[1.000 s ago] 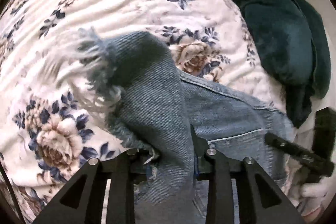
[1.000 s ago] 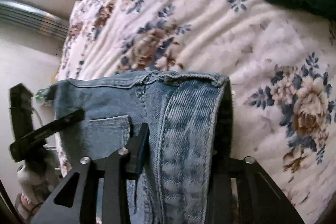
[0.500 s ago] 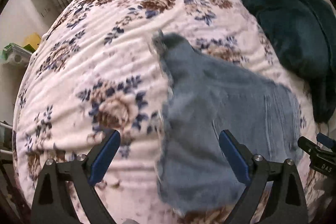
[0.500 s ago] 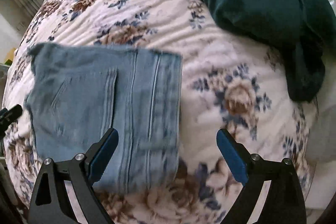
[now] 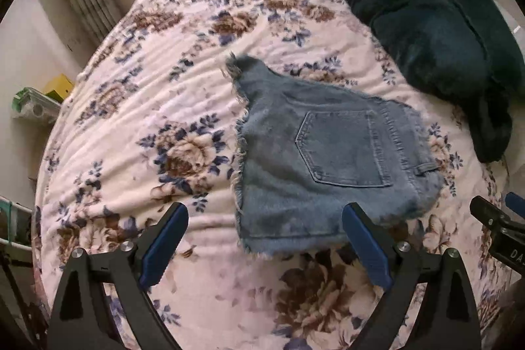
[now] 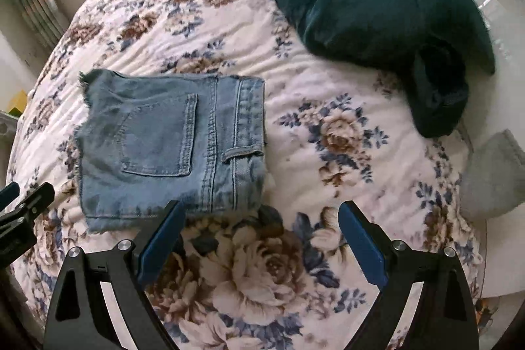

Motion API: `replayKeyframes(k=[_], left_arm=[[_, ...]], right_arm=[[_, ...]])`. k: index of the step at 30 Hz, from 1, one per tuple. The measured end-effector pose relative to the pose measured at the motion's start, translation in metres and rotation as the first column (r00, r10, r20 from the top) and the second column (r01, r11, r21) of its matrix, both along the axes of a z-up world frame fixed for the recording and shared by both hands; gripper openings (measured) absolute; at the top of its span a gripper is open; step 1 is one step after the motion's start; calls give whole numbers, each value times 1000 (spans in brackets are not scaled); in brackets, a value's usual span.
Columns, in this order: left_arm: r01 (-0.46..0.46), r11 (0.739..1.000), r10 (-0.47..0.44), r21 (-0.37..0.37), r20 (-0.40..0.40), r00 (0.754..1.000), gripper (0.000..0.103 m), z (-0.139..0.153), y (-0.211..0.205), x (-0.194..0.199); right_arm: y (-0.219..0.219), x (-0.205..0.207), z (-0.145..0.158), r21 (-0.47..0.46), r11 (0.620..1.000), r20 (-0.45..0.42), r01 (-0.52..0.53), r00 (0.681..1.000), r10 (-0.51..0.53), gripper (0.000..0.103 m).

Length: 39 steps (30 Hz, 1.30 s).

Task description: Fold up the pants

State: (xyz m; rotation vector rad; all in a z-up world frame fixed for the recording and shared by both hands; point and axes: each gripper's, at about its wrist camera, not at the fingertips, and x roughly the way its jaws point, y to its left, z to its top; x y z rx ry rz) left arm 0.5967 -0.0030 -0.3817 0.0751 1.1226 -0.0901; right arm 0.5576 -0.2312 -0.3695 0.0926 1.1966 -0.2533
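Note:
Blue denim shorts (image 5: pixel 328 153) with frayed hems lie folded flat on the floral bed cover (image 5: pixel 164 107), back pocket up. They also show in the right wrist view (image 6: pixel 170 146), waistband to the right. My left gripper (image 5: pixel 265 238) is open and empty, held above the bed just in front of the shorts' near edge. My right gripper (image 6: pixel 259 238) is open and empty, in front of the shorts' near right corner. The right gripper's tip (image 5: pixel 498 225) shows at the left view's right edge; the left gripper's tip (image 6: pixel 23 209) shows at the right view's left edge.
A dark green blanket (image 6: pixel 377 5) is heaped at the bed's far right, also in the left wrist view (image 5: pixel 443 54). A grey cloth (image 6: pixel 492 173) lies at the right edge. A shelf with a yellow box (image 5: pixel 59 84) stands left of the bed. Curtains hang behind.
One second ago both grippers were shut on the shorts. They have let go, opened wide and pulled back and up; the shorts now lie folded on the bed.

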Motion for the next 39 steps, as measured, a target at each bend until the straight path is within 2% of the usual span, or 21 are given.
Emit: replayKeyframes(k=[7,12,19,27,31,39], left_arm=[[-14,1000,12,11,105,994,96,69,-4,-58],[-14,1000,11,16,190,982,96,124,-11,-117],[-28,1000,29,-5,243,970,96,183,-11,-194],[-32,999,26,13,335,942,96,255,-14,-291],[-43,999,39,3,363,931,96,282,-12,-333],[-51,999,49,-6,406,912,96,317,-11,-400]], right_arm=[[9,-59,72,-43,999,97,-28,995,32,96],[15,-112,129,-67,996,165,-54,984,64,96],[17,-202,211,-69,995,251,-72,964,87,96],[20,-311,291,-60,992,321,-107,939,121,96],[20,-370,331,-56,991,366,-119,921,131,96],[16,-449,390,-44,988,425,-150,892,155,96]])
